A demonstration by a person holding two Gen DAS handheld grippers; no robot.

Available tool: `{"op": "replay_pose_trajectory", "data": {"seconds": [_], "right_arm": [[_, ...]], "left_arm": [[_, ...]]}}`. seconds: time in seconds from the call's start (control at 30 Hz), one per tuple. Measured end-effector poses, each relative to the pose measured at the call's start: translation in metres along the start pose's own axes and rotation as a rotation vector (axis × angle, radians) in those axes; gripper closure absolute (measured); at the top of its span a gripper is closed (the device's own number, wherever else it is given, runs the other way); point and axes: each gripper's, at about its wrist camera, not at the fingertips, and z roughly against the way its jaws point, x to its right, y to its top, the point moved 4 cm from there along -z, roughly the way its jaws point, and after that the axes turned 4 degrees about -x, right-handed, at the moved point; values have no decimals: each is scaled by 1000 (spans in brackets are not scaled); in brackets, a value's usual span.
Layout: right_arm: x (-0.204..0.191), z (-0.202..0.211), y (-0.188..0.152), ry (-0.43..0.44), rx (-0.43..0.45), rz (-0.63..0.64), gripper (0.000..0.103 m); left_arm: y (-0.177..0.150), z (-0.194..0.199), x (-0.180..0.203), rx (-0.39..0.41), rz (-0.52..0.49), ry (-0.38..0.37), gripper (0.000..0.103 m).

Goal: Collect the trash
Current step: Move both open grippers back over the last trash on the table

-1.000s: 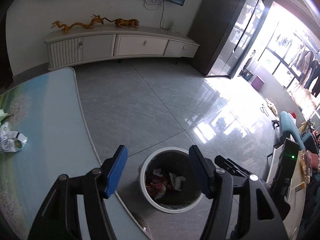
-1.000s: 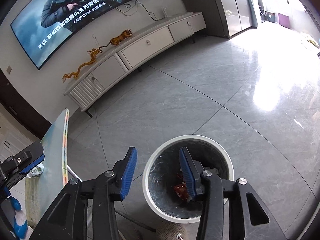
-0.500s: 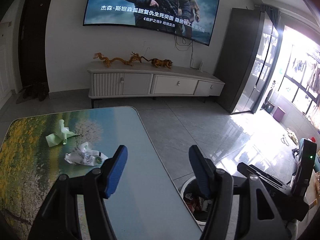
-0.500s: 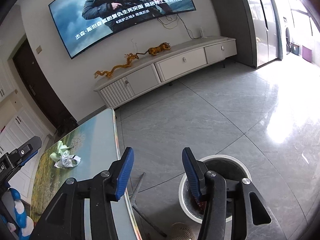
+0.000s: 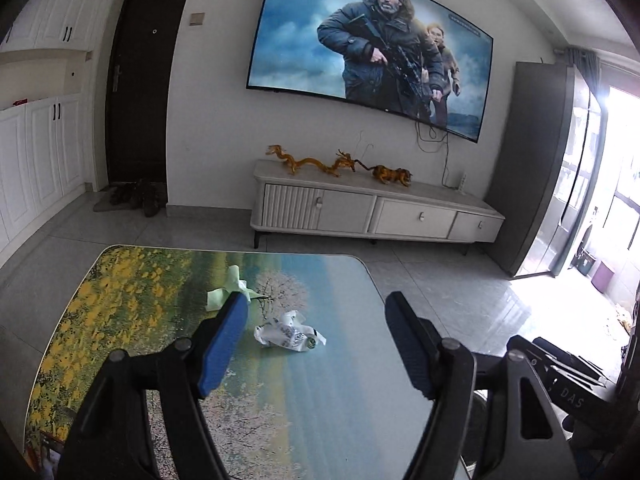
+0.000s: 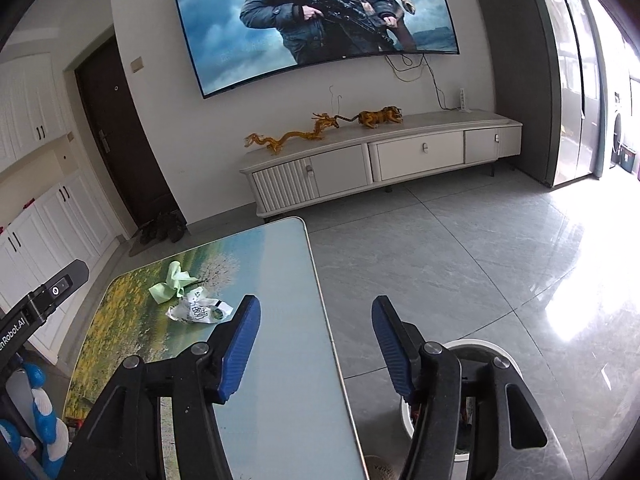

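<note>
White wrapper point(image 5: 289, 331): a crumpled white plastic piece with a green round mark is lying on the table top, near the middle, touching nothing else that can be seen.
Green paper point(image 5: 230, 289): a crumpled light green piece is lying just beside the white wrapper, on its far side; in the left wrist view the blue pad is covering a part of it.
Table point(image 5: 120, 280): a low table with a printed picture of yellow flowers and blue sky is carrying both pieces of trash.
Left gripper point(image 5: 316, 336): it is hanging above the table and pointing down toward the white wrapper; its jaws are spreading wider at this moment, and nothing is sitting between the pads.
Right gripper point(image 6: 316, 338): it is hanging over the right edge of the table; its jaws are also spreading apart, with nothing between them.
Trash bin point(image 6: 482, 346): a white round bin is standing on the floor at the right of the table, mostly hidden behind the right gripper.
Background: a television point(image 5: 372, 44) is showing a film above a white cabinet point(image 5: 376, 212).
</note>
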Motion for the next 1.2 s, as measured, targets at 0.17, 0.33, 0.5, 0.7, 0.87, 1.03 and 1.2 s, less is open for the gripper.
{"op": "replay_pose_trajectory", "data": {"seconds": [0.17,0.33,0.5,0.7,0.87,1.03,1.2], "right_arm": [[-21,0,2,9,0,37,47],[-39,5,1,18,7,69,46],[-55,9,0,28,13,98,46],[-70,15,-2,40,19,126,46],[-83,23,-2,56,29,154,46],[-97,34,11,91,53,190,46],[-119,47,34,149,88,238,43]], "left_arm": [[0,11,-16,17,28,4,33],[1,22,-24,39,39,10,33],[1,32,-33,59,52,19,33],[2,41,-41,72,65,25,33],[7,49,-48,75,72,14,33],[35,56,-65,83,85,9,33],[70,60,-80,79,62,19,33]]}}
